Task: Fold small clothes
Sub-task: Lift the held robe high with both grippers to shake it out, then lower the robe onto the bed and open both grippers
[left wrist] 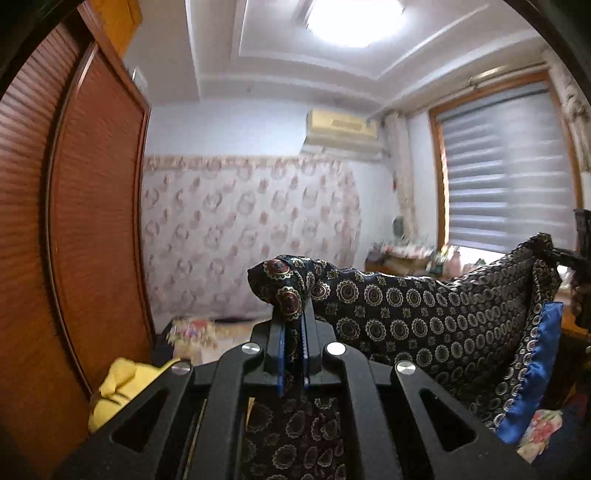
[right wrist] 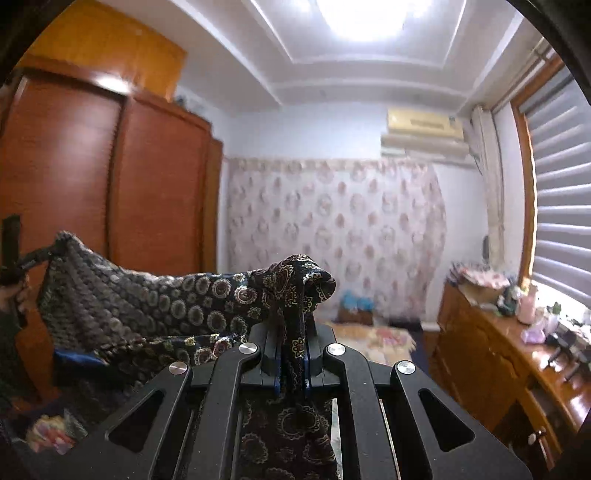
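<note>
the dark navy garment printed with cream-and-red round medallions (left wrist: 424,306) hangs in the air, stretched between the two tools. the left gripper (left wrist: 293,332) is clamped on a bunched corner of it at the lower middle of the left wrist view, and the right gripper (right wrist: 293,332) is clamped on the other corner in the same spot of the right wrist view. in each view the far end of the cloth runs off to the side, where the other tool pinches it: at the right edge of the left view, at the left edge of the right view, where part of a hand (right wrist: 14,295) shows around the handle.

as far as i can judge, the folding itself is not begun. the piece is only lifted and spread out along its top edge, with a bright blue satin lining (left wrist: 535,369) showing at its lower right in the left view. no crease or doubled layer is visible; laying it down and folding are left.

the surface under the cloth is mostly hidden by the tools. a yellow soft thing (left wrist: 118,391) sits at the lower left of the left view, and floral fabric shows at the low corners. around us: a reddish wooden wardrobe (right wrist: 92,184) on the left, a pink-patterned wall hanging (right wrist: 332,236) in the middle, an air conditioner (right wrist: 424,136) above it, a striped window blind (left wrist: 509,170) on the right, a cluttered wooden dresser (right wrist: 498,339) below it, and a bright ceiling light (left wrist: 354,18).
</note>
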The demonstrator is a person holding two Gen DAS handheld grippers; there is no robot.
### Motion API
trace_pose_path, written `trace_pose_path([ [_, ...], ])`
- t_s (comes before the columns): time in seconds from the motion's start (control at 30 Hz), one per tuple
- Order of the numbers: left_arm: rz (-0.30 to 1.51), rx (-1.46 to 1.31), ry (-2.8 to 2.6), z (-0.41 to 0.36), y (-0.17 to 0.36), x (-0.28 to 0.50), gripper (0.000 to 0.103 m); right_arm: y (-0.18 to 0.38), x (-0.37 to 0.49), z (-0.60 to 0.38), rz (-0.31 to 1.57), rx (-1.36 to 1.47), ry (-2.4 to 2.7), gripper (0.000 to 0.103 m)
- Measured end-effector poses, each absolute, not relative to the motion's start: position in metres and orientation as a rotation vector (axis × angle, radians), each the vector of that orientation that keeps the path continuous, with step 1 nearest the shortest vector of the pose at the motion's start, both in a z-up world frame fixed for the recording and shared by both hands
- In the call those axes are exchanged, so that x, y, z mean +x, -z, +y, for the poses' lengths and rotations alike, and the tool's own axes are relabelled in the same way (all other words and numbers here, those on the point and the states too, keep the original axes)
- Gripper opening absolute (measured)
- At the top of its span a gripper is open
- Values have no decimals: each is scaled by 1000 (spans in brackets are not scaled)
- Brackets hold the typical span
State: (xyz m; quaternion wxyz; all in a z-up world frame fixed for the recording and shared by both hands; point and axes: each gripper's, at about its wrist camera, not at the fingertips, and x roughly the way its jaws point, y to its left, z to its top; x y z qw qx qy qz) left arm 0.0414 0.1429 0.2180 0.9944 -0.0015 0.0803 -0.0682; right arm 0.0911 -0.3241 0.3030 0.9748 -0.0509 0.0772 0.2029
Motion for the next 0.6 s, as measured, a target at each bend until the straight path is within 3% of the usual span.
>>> trace_pose_path([
  [0.27,399,-19,95,127,-121,163,4,-201,204,-310,360,-119,-348,5],
  [0.43,536,-28,49,116,-56,203,14,-125,269,-303,530,-138,-277,8],
  [0.6,691,-49,21,121,-4,219,24,-57,296,-300,694,-155,-226,37],
])
